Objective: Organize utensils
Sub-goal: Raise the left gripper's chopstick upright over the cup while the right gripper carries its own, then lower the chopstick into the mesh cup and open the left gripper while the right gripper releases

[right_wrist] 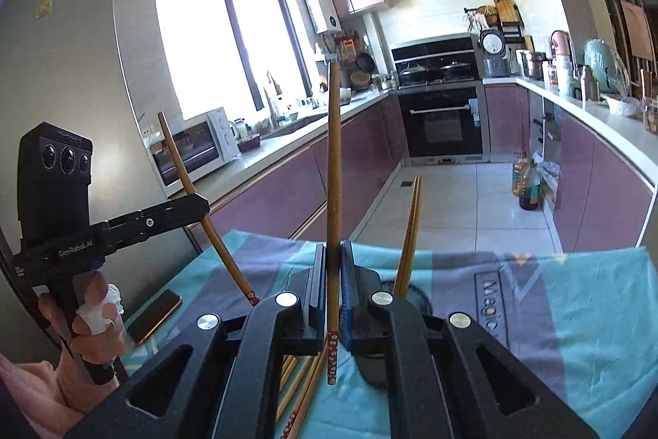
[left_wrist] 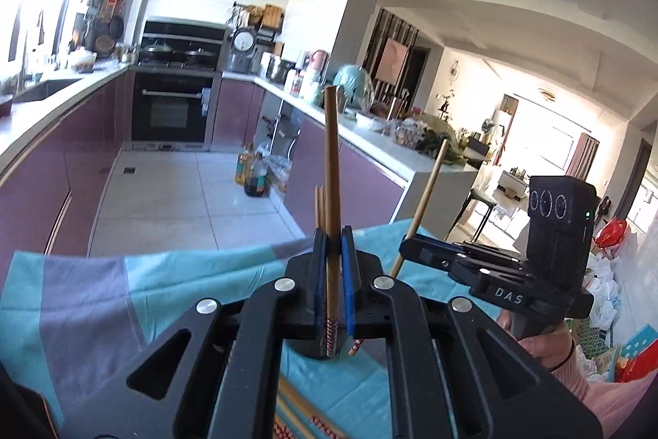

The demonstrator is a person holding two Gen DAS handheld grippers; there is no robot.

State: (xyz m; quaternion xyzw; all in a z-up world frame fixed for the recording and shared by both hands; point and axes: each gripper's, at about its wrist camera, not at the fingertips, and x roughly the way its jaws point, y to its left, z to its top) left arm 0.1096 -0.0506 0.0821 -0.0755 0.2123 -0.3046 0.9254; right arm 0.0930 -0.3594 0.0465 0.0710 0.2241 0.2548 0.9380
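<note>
My left gripper is shut on a brown wooden chopstick that stands nearly upright, its patterned end below the pads. My right gripper is shut on a second upright chopstick. Each wrist view also shows the other gripper raised above the table: the right gripper with its slanted chopstick, and the left gripper with its chopstick. A pair of chopsticks sticks up from a dark round holder behind my right jaws. Several loose chopsticks lie on the cloth below.
A teal and grey cloth covers the table. A phone lies on its left edge. Beyond are purple kitchen cabinets, an oven, oil bottles on the floor and a crowded counter. A person's hands hold both grippers.
</note>
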